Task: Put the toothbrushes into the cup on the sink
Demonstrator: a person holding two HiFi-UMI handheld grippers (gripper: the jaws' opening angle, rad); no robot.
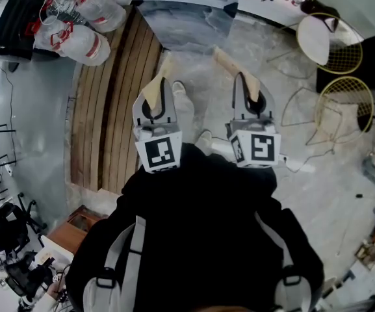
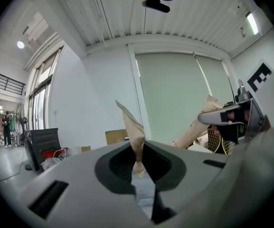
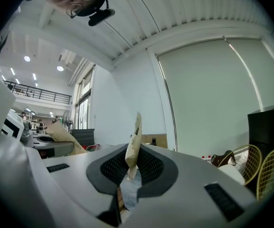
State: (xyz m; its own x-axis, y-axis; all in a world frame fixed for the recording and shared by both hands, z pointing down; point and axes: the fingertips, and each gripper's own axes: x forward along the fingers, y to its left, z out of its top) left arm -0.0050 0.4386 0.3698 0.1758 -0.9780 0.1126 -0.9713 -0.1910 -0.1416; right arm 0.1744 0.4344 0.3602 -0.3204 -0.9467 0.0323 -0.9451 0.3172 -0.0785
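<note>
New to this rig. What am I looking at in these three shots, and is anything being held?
There is no robot arm. A person wears a head camera and carries a hand-held gripper in each hand. The head view looks steeply down and shows the left hand-held gripper and the right hand-held gripper. Each has a marker cube. Below them is the floor, with wooden planks, plastic bags and yellow wire chairs around.

The other two views each ride on one gripper and look along its tan-tipped jaws, here aimed up toward the ceiling. Both pairs of jaws are together with nothing between them. No sink, cup or toothbrush shows in any view.
</note>
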